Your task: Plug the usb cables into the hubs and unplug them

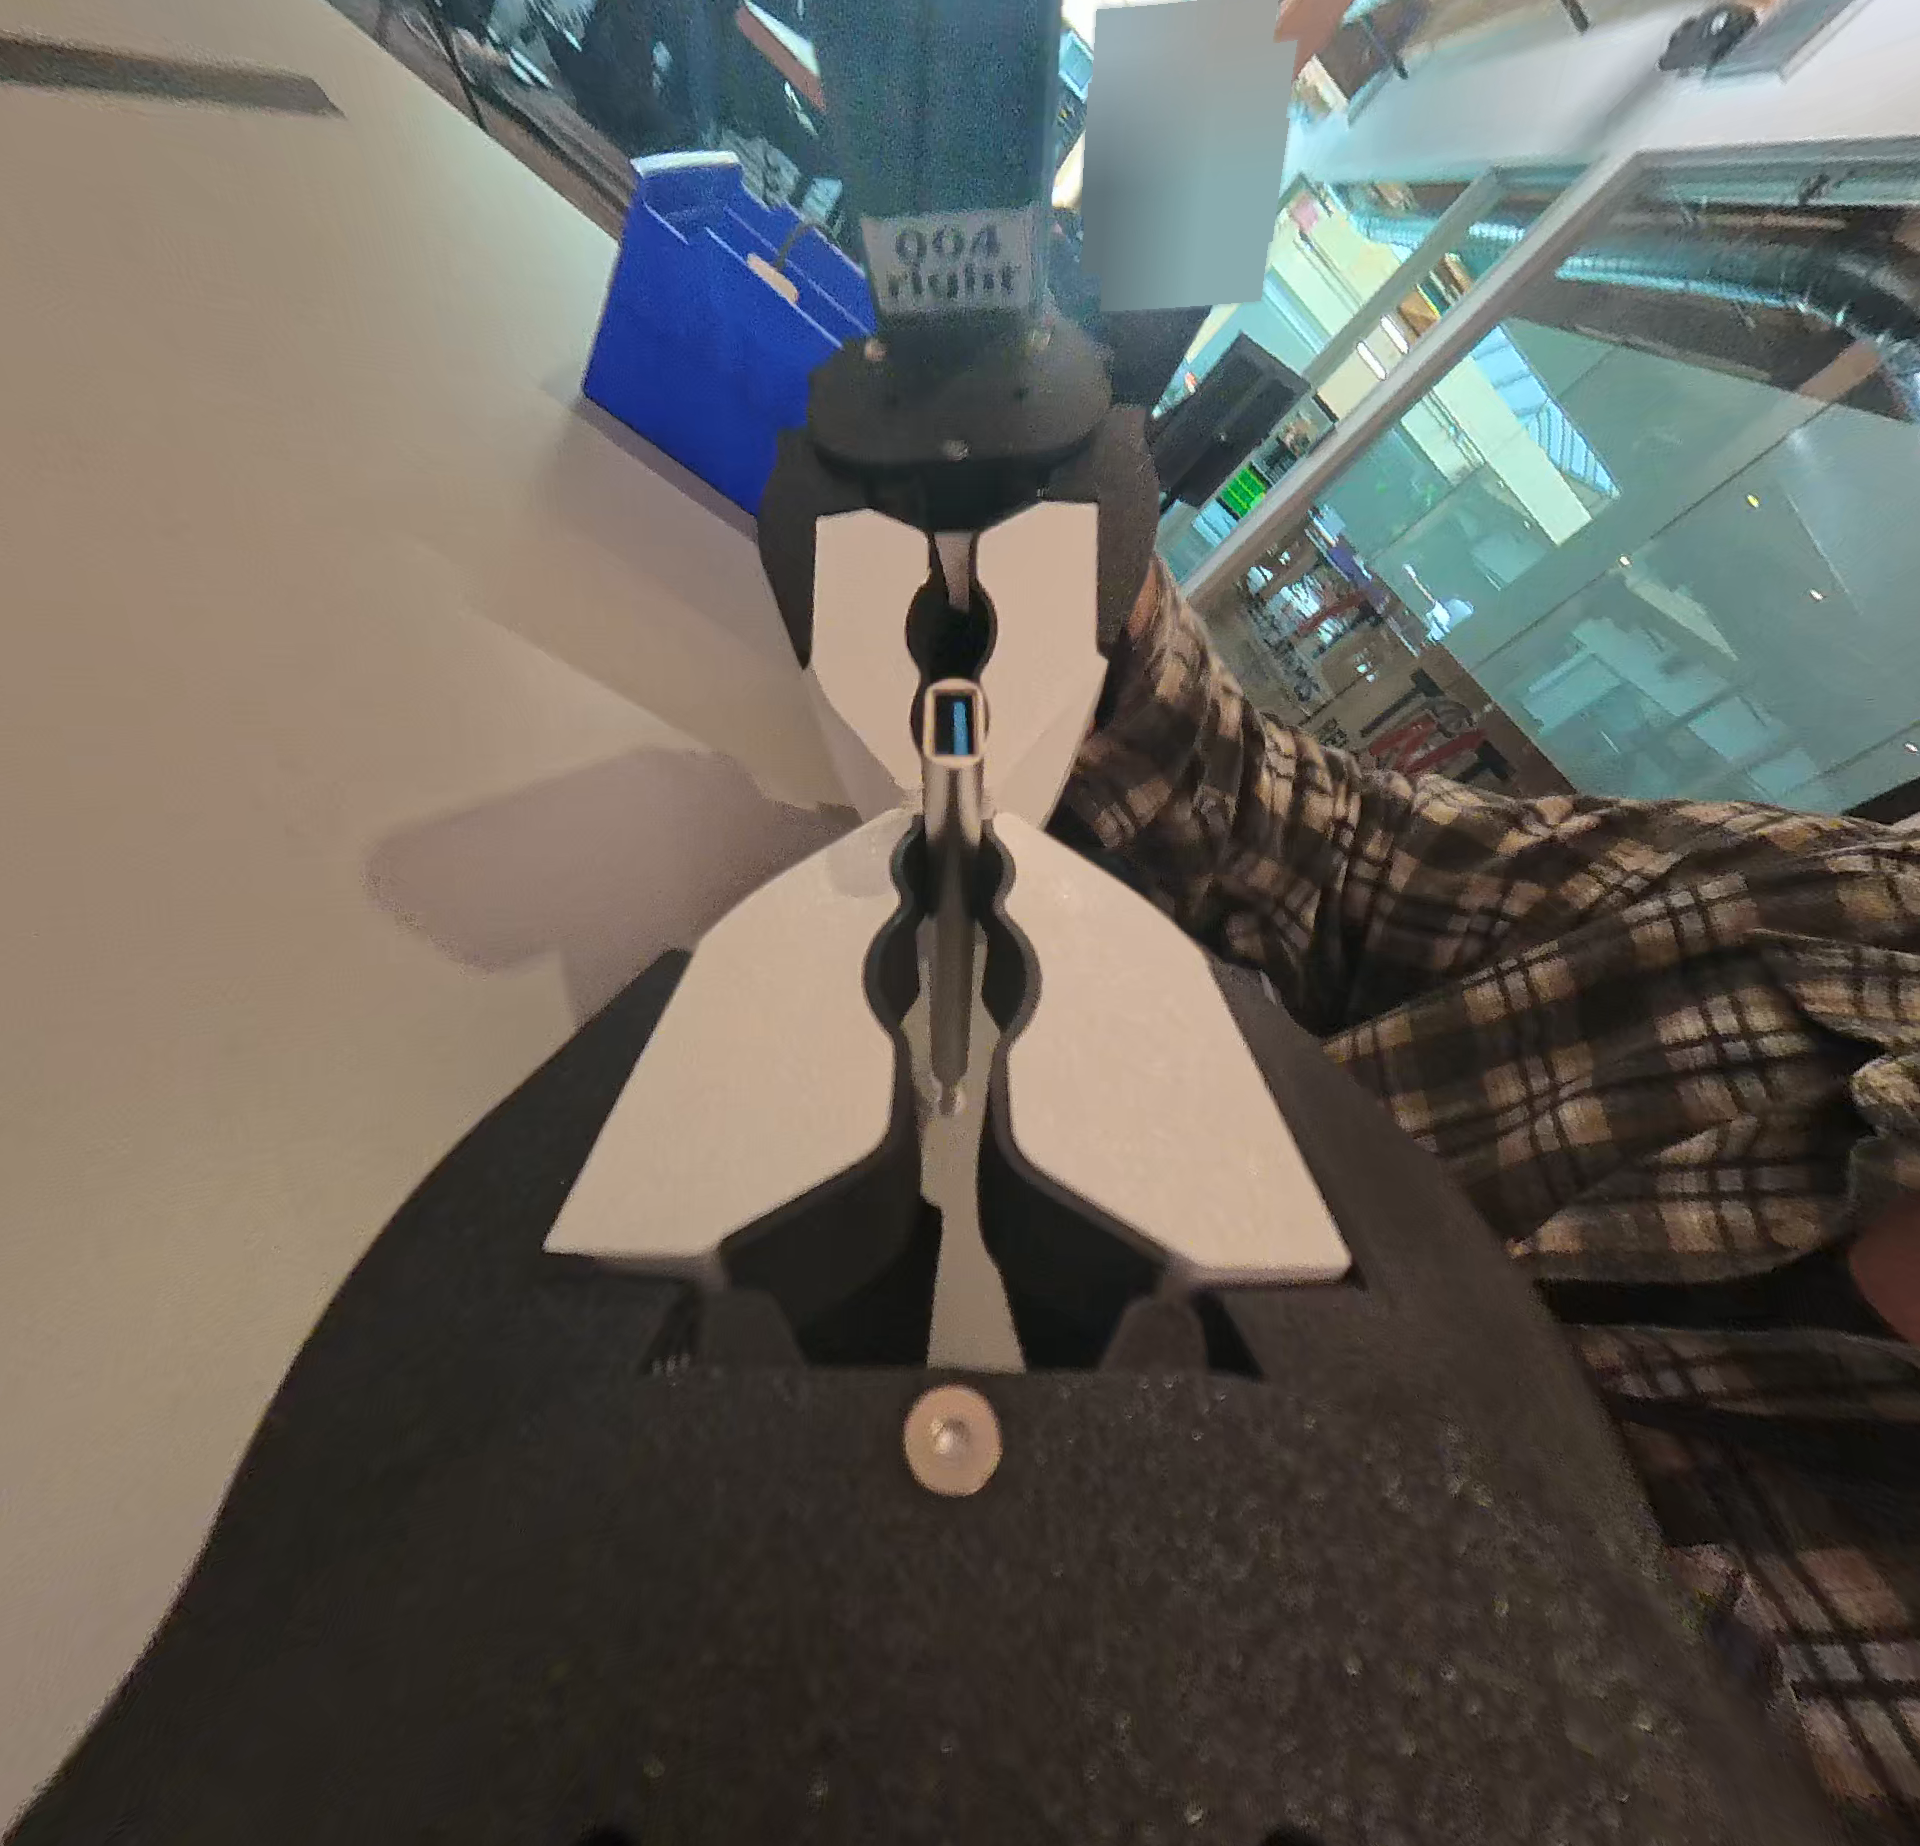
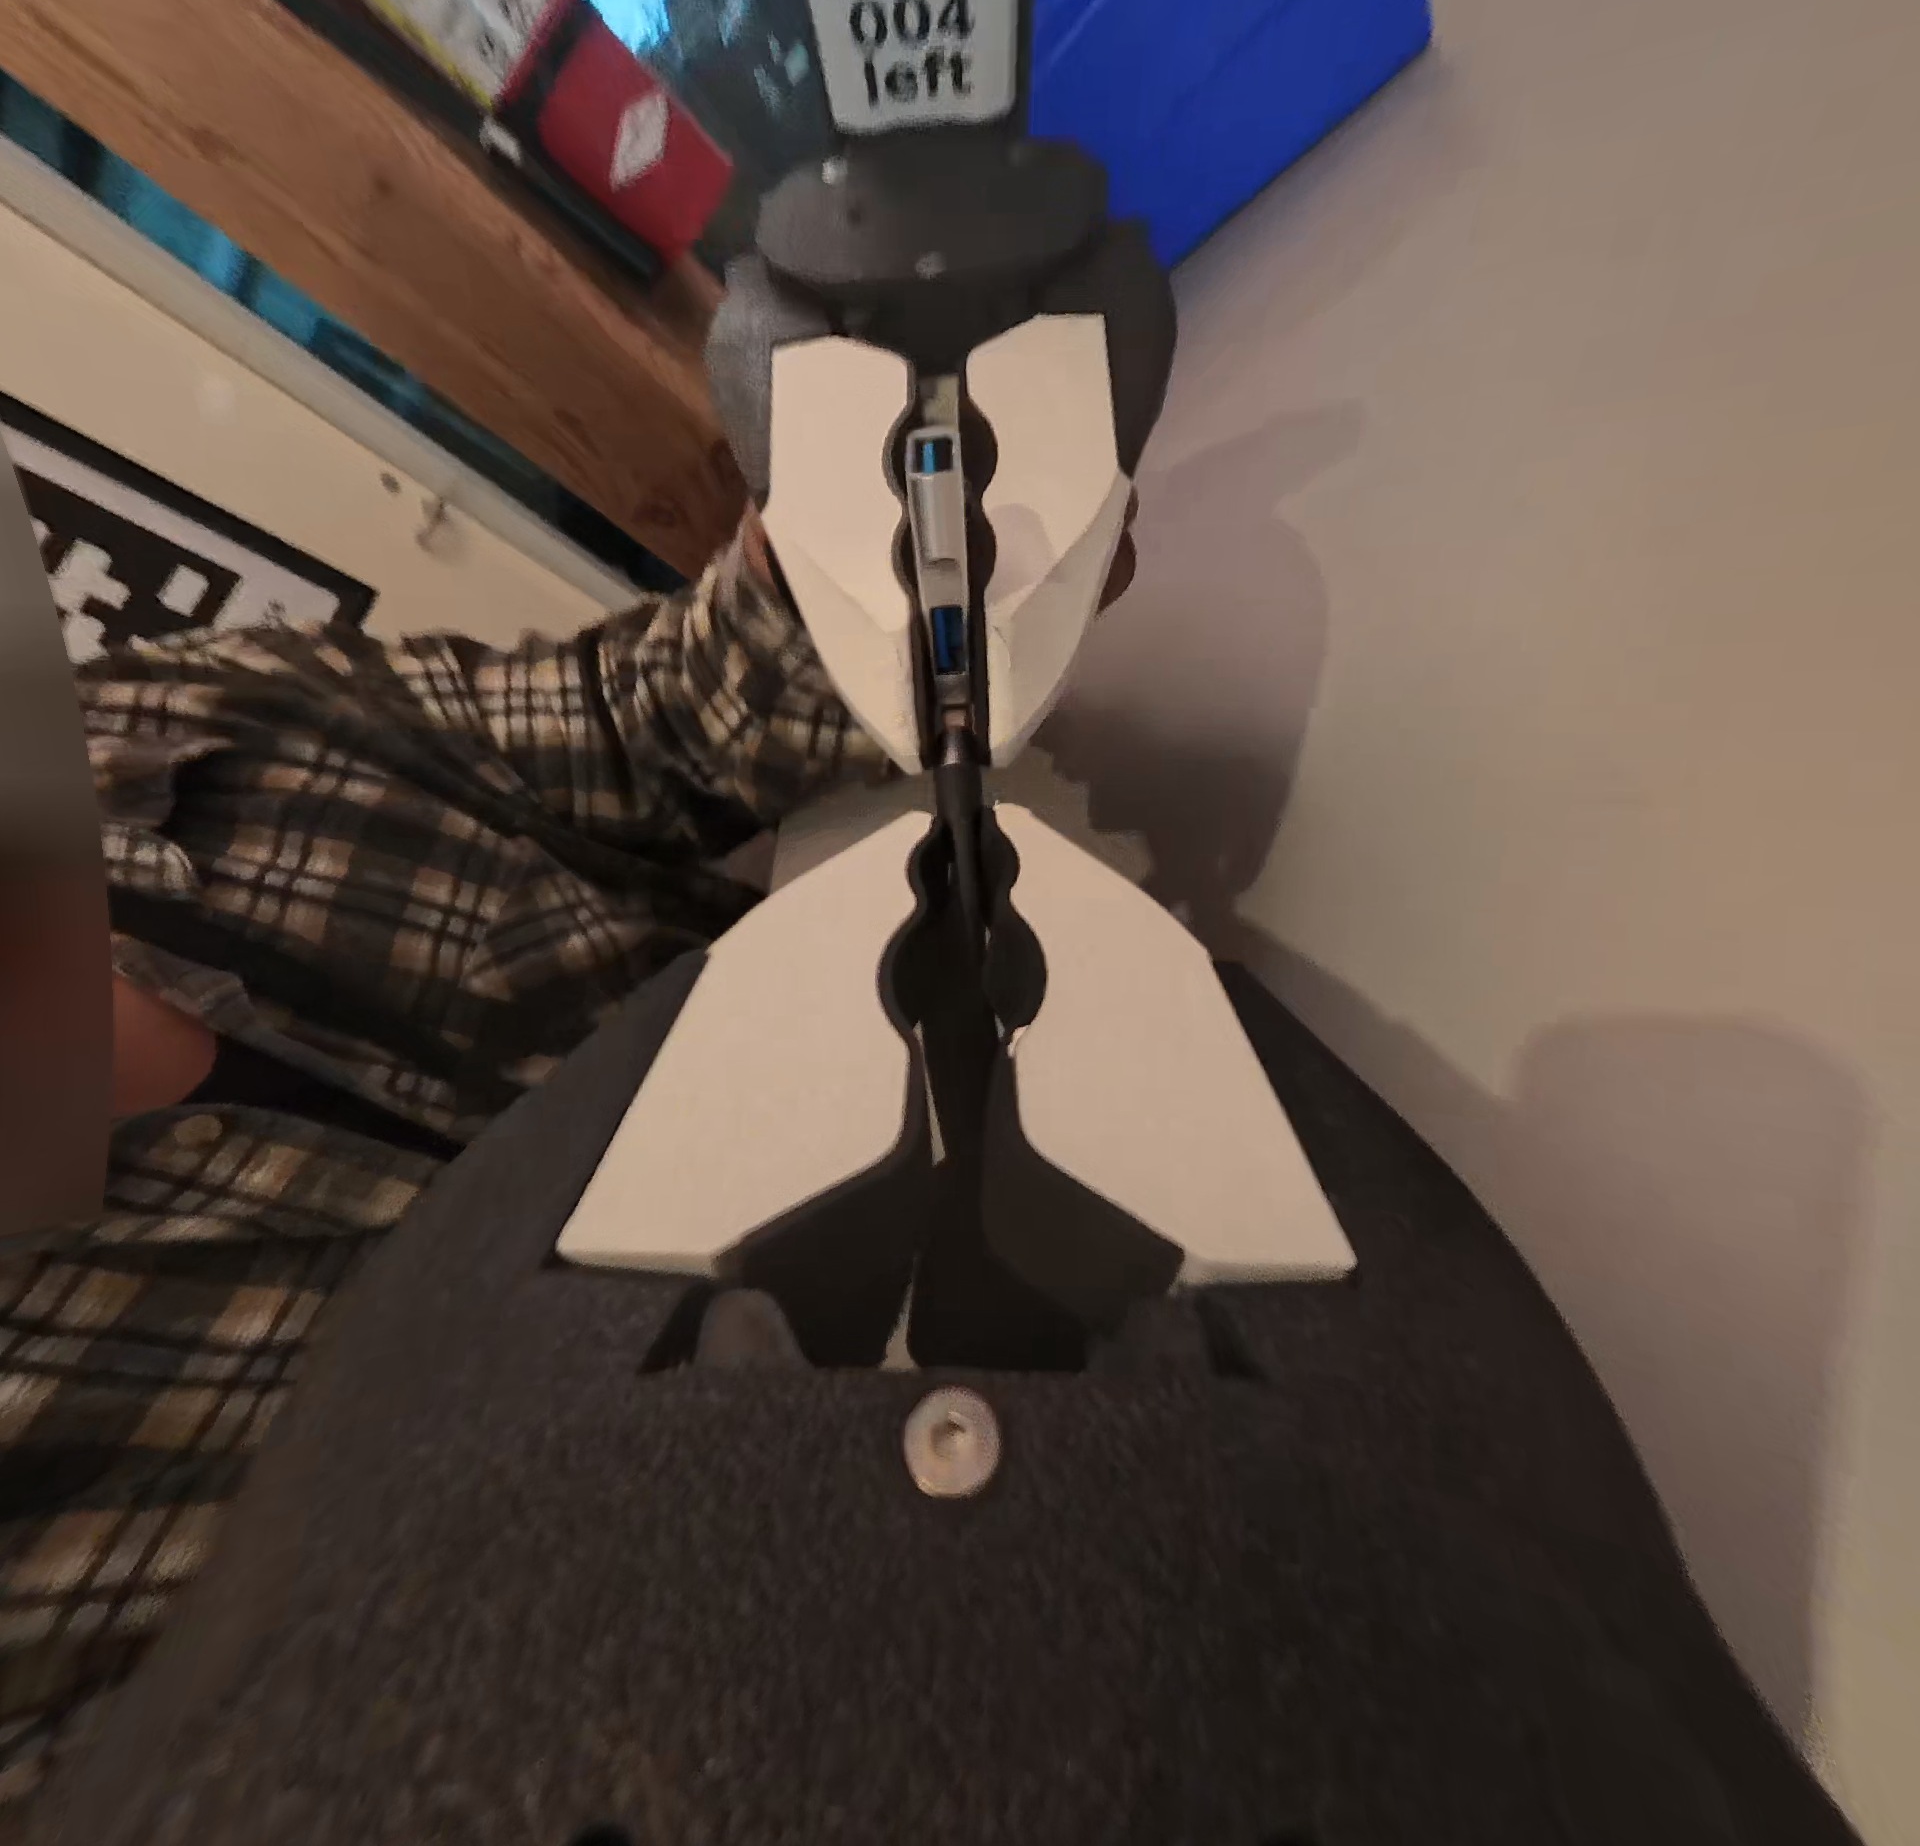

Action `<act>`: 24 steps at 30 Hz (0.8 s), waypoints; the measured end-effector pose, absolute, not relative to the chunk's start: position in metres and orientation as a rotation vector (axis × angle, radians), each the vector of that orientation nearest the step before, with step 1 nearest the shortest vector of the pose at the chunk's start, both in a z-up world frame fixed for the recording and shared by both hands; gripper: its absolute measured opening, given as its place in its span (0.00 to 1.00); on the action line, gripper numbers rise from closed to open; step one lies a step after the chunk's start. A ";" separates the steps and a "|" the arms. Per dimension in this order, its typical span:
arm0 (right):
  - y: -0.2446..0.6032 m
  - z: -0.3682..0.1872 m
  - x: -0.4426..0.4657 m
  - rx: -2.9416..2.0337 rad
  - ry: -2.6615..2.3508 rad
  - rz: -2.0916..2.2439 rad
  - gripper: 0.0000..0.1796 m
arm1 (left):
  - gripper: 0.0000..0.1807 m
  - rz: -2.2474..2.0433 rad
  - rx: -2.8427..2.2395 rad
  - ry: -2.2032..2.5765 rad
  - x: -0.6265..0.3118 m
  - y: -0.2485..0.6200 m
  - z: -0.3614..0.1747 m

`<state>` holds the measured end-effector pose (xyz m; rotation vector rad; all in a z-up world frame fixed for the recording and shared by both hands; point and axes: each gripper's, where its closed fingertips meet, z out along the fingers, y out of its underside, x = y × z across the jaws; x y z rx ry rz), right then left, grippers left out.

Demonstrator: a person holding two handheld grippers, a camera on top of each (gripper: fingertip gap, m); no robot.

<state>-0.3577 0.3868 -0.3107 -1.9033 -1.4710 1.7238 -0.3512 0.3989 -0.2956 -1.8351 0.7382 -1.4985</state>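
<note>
Wrist cams nose-to-nose, close up, each facing opp. gripper (image 1: 954, 591) (image 2: 940, 549); shared: white table (image 1: 260, 601) (image 2: 1558, 549), blue bin (image 1: 707, 342) (image 2: 1226, 82)

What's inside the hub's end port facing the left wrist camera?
The hub's end port shows only its blue tongue, no plug. Behind it, the right gripper's fingers cover whatever they hold.

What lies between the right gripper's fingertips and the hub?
Only black cable, running from the right gripper to the silver hub's near end; the right wrist view shows it.

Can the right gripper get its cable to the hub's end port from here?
Likely yes: left gripper holds the hub, its blue end port empty and facing the right gripper and its cable, nothing between.
</note>
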 end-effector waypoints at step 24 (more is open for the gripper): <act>0.398 -0.297 -0.348 -1.861 -1.456 1.681 0.03 | 0.04 -1.674 -1.769 0.747 -0.337 0.392 -0.301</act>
